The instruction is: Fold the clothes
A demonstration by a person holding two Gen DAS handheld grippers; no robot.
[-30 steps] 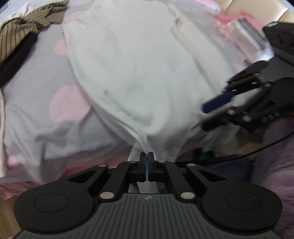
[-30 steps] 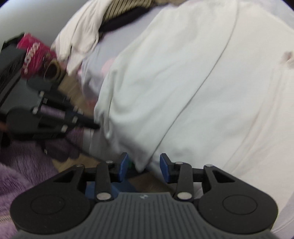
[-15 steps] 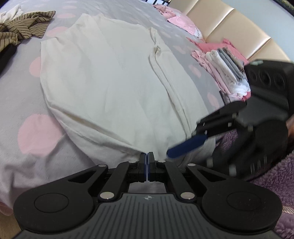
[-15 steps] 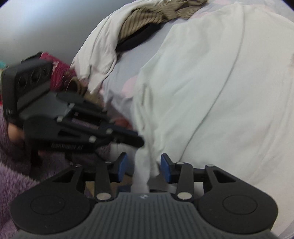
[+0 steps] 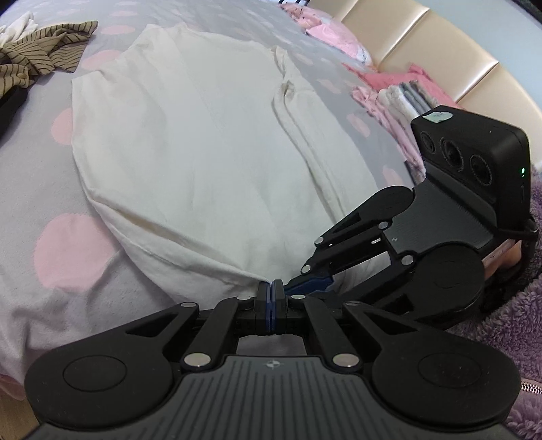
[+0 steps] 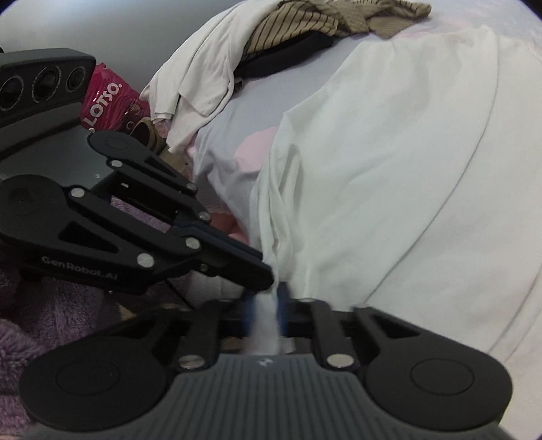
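Both the left tongs [image 5: 270, 291] and right tongs [image 6: 266, 309] are pinched shut on the cream garment's [image 5: 203, 152] near hem on the bed [image 5: 67, 257], apparently ready to lift it over for a fold.

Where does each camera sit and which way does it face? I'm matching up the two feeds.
Left wrist: on the left gripper, looking along its jaws across the cream garment and spotted bed sheet toward the folded stack; the right gripper enters from the right.
Right wrist: on the right gripper, facing the garment and the clothes pile; the left gripper enters from the left.
Shared: the same garment edge near both grippers, and the striped cloth.
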